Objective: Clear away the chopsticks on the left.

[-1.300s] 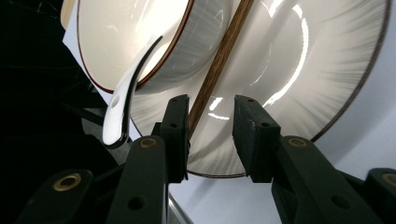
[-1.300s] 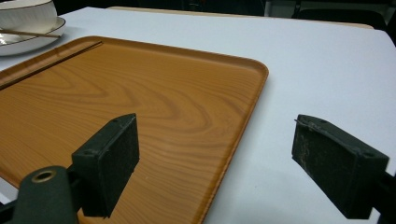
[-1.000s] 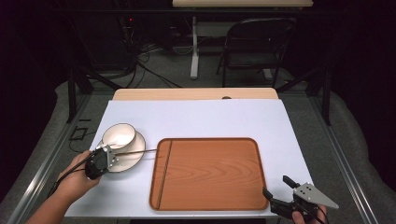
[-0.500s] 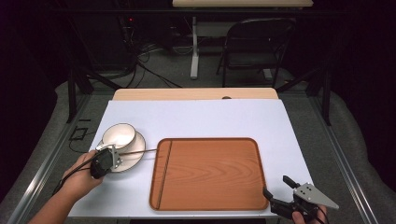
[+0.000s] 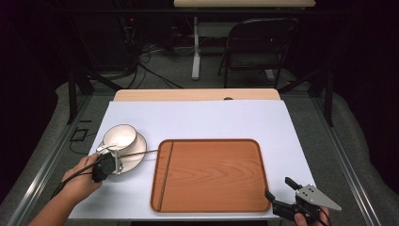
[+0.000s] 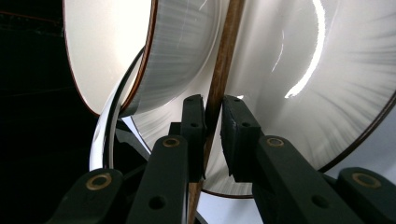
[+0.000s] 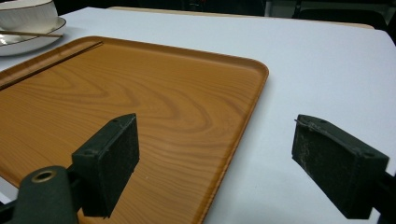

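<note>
Bench [image 5: 207, 120] with white top, seen from high view. Near its left edge, round white saucer with dark rim [image 5: 136, 149], white cup with dark rim [image 5: 119, 136] seated on it. Thin brown wooden stick [image 5: 141, 153] lying across saucer's near side, far end reaching toward tray's left rim. Rectangular wooden tray with rounded corners [image 5: 211, 174] flat at bench centre-front, just right of saucer, long groove along its left side.

Left hand-held gripper [image 5: 109, 162] at saucer's near edge, held in left hand [image 5: 82, 181], cable trailing back. In left gripper view, jaws nearly together and clamped on wooden stick [image 6: 219, 84], pads [image 6: 194, 121] pressing each side; cup wall [image 6: 182, 51] close beyond on one side, saucer surface [image 6: 303, 84] behind.

Right hand-held gripper [image 5: 277, 190] at bench's front right corner, just off tray's near right corner, grey three-cornered plate on top. In right gripper view, jaws wide apart, nothing between them; one pad [image 7: 109, 163] above tray surface [image 7: 140, 102], other [image 7: 336, 163] above bare white bench [image 7: 327, 65]. Cup [image 7: 25, 14] and saucer [image 7: 32, 42] at far top-left of that view, stick [image 7: 28, 33] across saucer.
</note>
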Demonstrator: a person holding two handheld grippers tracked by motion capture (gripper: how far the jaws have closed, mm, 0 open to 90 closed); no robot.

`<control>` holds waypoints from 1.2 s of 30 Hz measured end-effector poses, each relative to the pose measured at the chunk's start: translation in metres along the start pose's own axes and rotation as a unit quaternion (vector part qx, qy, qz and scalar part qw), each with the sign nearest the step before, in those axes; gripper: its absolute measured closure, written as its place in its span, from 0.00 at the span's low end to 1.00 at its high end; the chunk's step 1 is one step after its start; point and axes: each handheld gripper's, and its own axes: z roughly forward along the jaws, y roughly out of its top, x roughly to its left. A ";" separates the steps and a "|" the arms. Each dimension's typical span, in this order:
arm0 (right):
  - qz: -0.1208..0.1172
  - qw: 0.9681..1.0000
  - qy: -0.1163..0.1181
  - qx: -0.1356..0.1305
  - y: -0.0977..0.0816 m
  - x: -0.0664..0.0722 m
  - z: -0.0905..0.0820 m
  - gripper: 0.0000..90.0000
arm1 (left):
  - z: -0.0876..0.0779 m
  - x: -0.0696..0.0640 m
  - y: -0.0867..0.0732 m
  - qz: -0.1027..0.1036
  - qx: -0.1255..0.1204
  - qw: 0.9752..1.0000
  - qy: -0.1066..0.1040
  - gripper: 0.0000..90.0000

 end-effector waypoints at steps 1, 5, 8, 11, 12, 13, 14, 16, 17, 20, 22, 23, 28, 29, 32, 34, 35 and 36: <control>0.000 1.000 0.000 0.000 0.000 0.000 0.000 0.16 | 0.000 0.000 0.000 0.003 0.001 1.000 0.000 0.90; 0.000 1.000 0.000 0.000 0.000 0.000 0.000 0.16 | 0.000 -0.003 0.000 0.012 -0.001 1.000 0.006 0.92; 0.000 1.000 0.000 0.000 0.000 0.000 0.000 0.16 | -0.001 -0.003 0.000 0.022 -0.001 1.000 0.008 0.92; 0.000 1.000 0.000 0.000 0.000 0.000 0.000 0.16 | -0.003 -0.004 -0.001 0.029 -0.003 1.000 0.011 0.93; 0.000 1.000 0.000 0.000 0.000 0.000 0.000 0.16 | -0.004 -0.004 -0.001 0.032 -0.003 0.999 0.014 0.93; 0.000 1.000 0.000 0.000 0.000 0.000 0.000 0.16 | -0.005 -0.004 -0.001 0.036 -0.005 0.999 0.013 0.93; 0.000 1.000 0.000 0.000 0.000 0.000 0.000 0.16 | -0.006 -0.004 -0.001 0.037 -0.004 0.999 0.018 0.93; 0.000 1.000 0.001 0.000 0.000 0.000 0.000 0.16 | -0.009 -0.004 -0.001 0.043 -0.007 0.999 0.020 0.93; 0.000 1.000 0.001 0.001 0.000 0.000 0.000 0.16 | -0.010 -0.005 -0.001 0.043 -0.010 0.999 0.022 0.93; 0.000 1.000 0.000 0.000 0.000 0.000 0.000 0.16 | -0.016 -0.005 -0.001 0.048 -0.013 0.998 0.024 0.93; 0.000 1.000 0.000 0.001 0.000 0.000 0.000 0.16 | -0.019 -0.005 -0.001 0.049 -0.016 0.998 0.025 0.93; 0.000 1.000 0.000 0.001 0.000 0.000 0.000 0.16 | -0.021 -0.006 -0.001 0.048 -0.018 0.998 0.028 0.93; -0.001 1.000 -0.001 0.000 0.000 0.000 0.000 0.16 | -0.031 -0.006 -0.002 0.052 -0.021 0.998 0.028 0.93; 0.000 1.000 -0.001 0.001 0.000 0.000 0.001 0.16 | -0.034 -0.005 -0.001 0.053 -0.020 0.998 0.030 0.93; 0.001 1.000 0.000 0.001 0.000 0.000 0.001 0.16 | -0.039 -0.003 -0.001 0.051 -0.022 0.998 0.031 0.93; 0.001 1.000 -0.001 0.001 0.000 0.000 0.001 0.16 | -0.042 -0.001 0.000 0.051 -0.023 0.998 0.028 0.93; 0.001 1.000 -0.001 0.001 0.000 0.000 0.001 0.16 | -0.044 0.000 0.000 0.051 -0.024 0.998 0.028 0.93; 0.001 1.000 -0.001 0.002 0.000 0.000 0.001 0.16 | -0.046 0.001 0.001 0.052 -0.022 0.998 0.032 0.93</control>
